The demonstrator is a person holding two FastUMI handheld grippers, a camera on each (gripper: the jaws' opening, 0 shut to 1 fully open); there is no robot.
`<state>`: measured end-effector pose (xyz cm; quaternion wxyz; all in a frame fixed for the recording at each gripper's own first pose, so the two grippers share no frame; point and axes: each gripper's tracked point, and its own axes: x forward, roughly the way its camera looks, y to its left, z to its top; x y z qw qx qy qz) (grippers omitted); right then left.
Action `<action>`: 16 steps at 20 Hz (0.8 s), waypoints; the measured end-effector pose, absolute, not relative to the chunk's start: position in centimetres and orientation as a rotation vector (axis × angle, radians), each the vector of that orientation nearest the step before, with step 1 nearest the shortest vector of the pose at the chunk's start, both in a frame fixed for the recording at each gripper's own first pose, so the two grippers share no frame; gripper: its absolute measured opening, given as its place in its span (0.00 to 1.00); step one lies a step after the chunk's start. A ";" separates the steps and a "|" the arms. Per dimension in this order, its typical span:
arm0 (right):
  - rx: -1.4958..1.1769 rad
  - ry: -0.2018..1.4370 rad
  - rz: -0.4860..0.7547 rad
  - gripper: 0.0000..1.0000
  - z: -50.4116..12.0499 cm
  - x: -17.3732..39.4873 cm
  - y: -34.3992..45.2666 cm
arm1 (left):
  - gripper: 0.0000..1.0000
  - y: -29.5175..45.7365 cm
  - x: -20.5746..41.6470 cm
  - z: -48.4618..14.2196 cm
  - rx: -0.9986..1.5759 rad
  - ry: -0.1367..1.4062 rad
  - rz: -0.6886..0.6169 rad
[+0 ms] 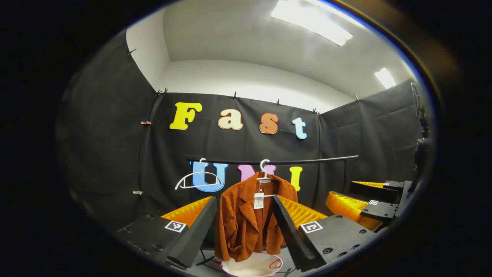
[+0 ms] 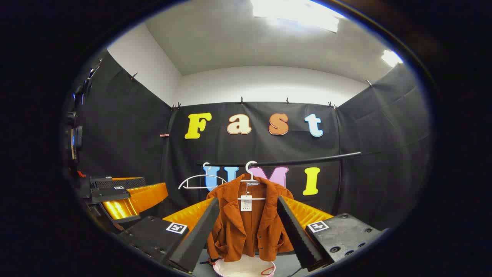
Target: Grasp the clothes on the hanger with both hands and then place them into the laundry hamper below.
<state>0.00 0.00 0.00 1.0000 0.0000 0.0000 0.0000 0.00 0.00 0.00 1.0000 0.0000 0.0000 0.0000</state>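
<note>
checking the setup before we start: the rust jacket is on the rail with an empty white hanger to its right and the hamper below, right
Not quite. In the left gripper view the empty white hanger hangs to the left of the rust jacket on the rail. The hamper sits below the jacket, as you said.

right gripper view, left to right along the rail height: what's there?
Other gripper → empty hanger → orange jacket on its hanger. Rail runs above; hamper sits below the jacket.
</note>
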 end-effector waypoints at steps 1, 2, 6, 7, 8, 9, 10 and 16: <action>-0.004 0.000 0.003 0.99 0.0 -0.1 0.1 | 0.92 -0.1 -0.2 -0.1 -0.002 0.002 -0.003; -0.005 0.000 0.009 0.99 0.0 -0.1 0.4 | 0.92 -0.1 -0.2 0.0 -0.004 0.003 -0.005; -0.007 -0.002 0.032 0.97 0.0 -0.1 1.2 | 0.92 -0.2 -0.5 -0.2 -0.016 0.008 -0.008; -0.011 0.002 0.036 0.99 -0.1 -0.2 1.3 | 0.92 -0.2 -0.6 -0.3 -0.017 0.008 -0.008; -0.013 0.007 0.038 0.97 -0.3 -0.2 1.4 | 0.92 -0.3 -0.6 -0.2 -0.018 0.008 -0.009; -0.013 0.011 0.038 0.97 -0.4 -0.2 1.3 | 0.92 -0.4 -0.6 -0.3 -0.016 0.010 -0.012; -0.011 0.011 0.039 0.97 -0.4 -0.2 1.4 | 0.92 -0.5 -0.6 -0.2 -0.016 0.010 -0.015; -0.009 0.003 0.031 0.97 -0.1 -0.6 1.1 | 0.92 -1.1 -1.2 -0.2 -0.018 0.011 -0.030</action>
